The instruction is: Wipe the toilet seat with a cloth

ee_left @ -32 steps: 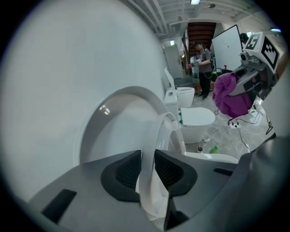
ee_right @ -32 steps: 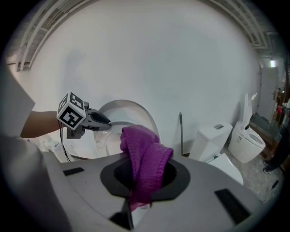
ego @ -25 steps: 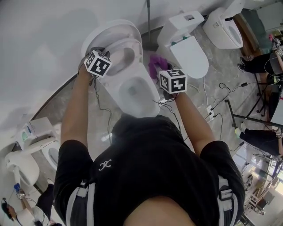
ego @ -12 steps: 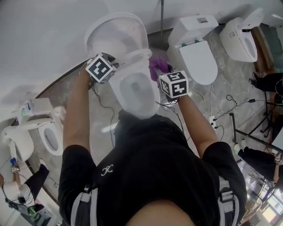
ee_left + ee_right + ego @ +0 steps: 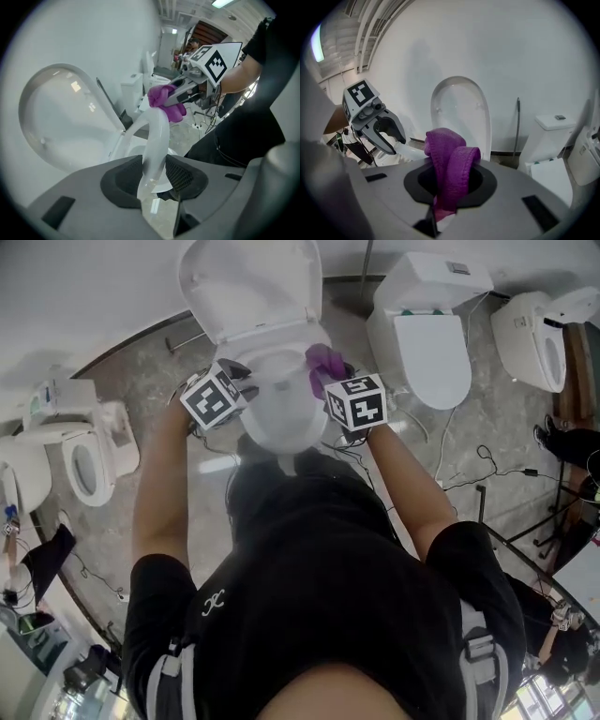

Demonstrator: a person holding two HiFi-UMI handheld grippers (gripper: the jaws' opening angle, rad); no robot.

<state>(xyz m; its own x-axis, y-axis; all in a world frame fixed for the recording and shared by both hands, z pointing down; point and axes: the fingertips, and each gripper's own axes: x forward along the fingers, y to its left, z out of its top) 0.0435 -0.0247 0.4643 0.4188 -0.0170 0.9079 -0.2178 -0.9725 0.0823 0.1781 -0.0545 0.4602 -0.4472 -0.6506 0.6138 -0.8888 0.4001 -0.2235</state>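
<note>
A white toilet stands in front of me with its lid (image 5: 251, 287) raised against the wall. My left gripper (image 5: 240, 382) is at the bowl's left side. The white seat ring (image 5: 157, 136) runs between its jaws, which are opening, and the pads look just clear of it. My right gripper (image 5: 330, 373) is at the bowl's right side, shut on a purple cloth (image 5: 323, 360). The cloth (image 5: 450, 164) bulges in folds out of those jaws. From the left gripper view the right gripper (image 5: 174, 97) presses the cloth (image 5: 165, 101) on the far part of the seat ring.
Another white toilet (image 5: 431, 343) stands close on the right, and a third (image 5: 539, 324) beyond it. A further toilet (image 5: 80, 456) is at the left. Cables (image 5: 469, 474) trail over the grey floor on the right. A pipe (image 5: 366, 263) runs up the wall.
Both grippers have drawn closer together over the bowl. The right gripper has brought the purple cloth from beside the toilet onto the seat ring. The left gripper's jaws have widened.
</note>
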